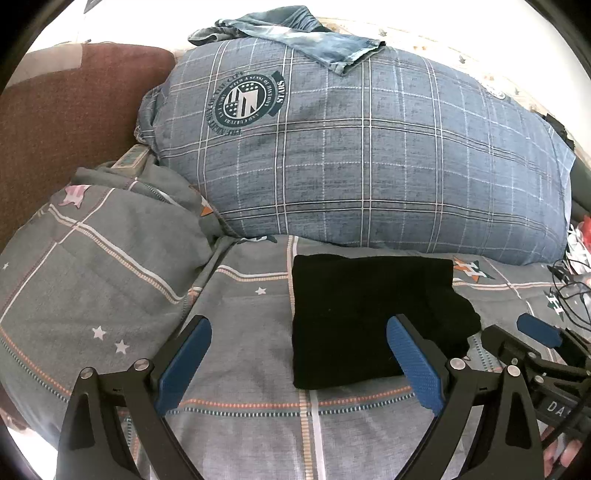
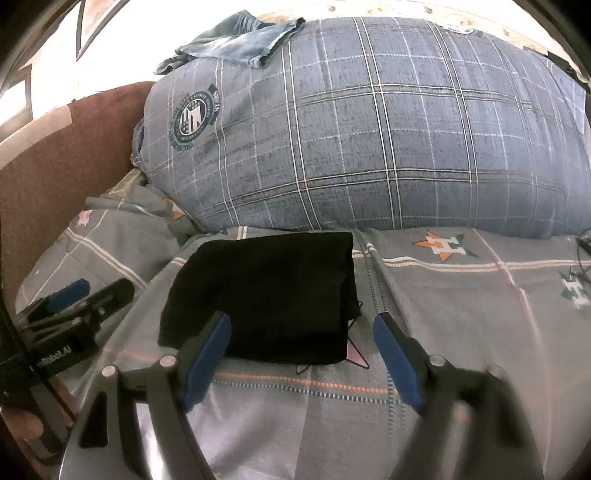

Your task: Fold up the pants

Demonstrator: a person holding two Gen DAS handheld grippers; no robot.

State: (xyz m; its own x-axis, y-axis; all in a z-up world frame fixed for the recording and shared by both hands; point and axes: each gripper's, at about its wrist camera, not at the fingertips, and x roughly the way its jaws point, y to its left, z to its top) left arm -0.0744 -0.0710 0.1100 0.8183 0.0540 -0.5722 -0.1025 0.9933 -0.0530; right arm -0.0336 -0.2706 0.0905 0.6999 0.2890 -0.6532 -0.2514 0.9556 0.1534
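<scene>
Black pants [image 1: 369,314] lie folded into a compact rectangle on the grey checked bedsheet [image 1: 258,424], just in front of the big pillow. My left gripper [image 1: 298,322] is open and hovers at the near left edge of the pants, its right finger [image 1: 413,365] over the cloth and nothing pinched. In the right wrist view the same pants [image 2: 266,291] lie ahead, and my right gripper [image 2: 301,317] is open over their near right corner, holding nothing. Each gripper shows in the other's view: the right gripper [image 1: 517,332] beside the pants' right edge, the left gripper [image 2: 92,290] to their left.
A large blue plaid pillow [image 1: 369,147] fills the back, with crumpled jeans [image 1: 295,33] on top. A brown cushion [image 1: 66,129] stands at the left beside a bunched grey quilt [image 1: 110,251]. Black cables [image 1: 569,291] lie at the right edge.
</scene>
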